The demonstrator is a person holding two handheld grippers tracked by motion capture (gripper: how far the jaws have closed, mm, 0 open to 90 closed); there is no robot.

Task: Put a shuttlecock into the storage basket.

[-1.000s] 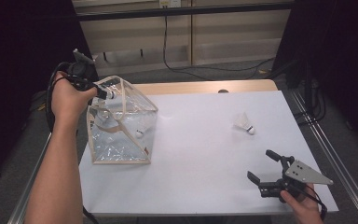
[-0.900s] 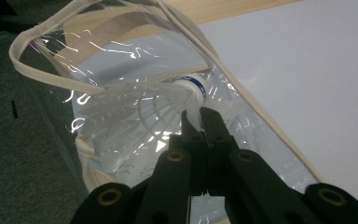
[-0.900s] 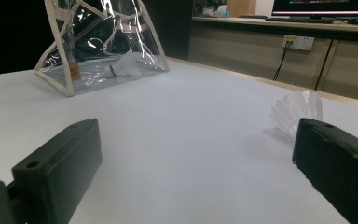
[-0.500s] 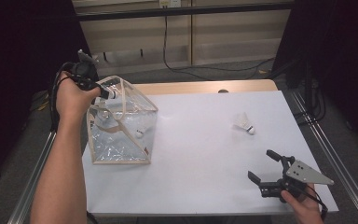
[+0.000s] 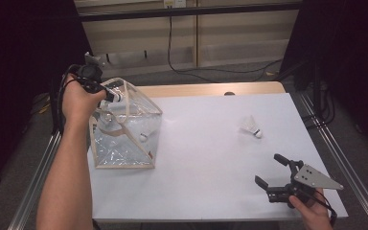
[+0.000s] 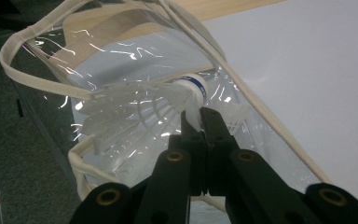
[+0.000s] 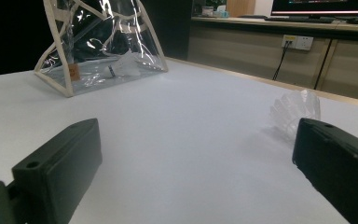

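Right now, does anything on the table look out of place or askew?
Little stands out. One shuttlecock lies loose on its side on the table, apart from the clear bag, which already holds another. The left gripper pinches a third at the bag's mouth. The right gripper rests open. Nothing looks spilled or damaged.

Lying shuttlecock (image 7: 294, 111) partly behind tongs, perhaps touching

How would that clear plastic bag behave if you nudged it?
The clear bag would probably slide or tip easily: it looks light, with a shuttlecock inside. Its creased, see-through walls look floppy, so they would likely buckle, though the cream edging may hold its shape.
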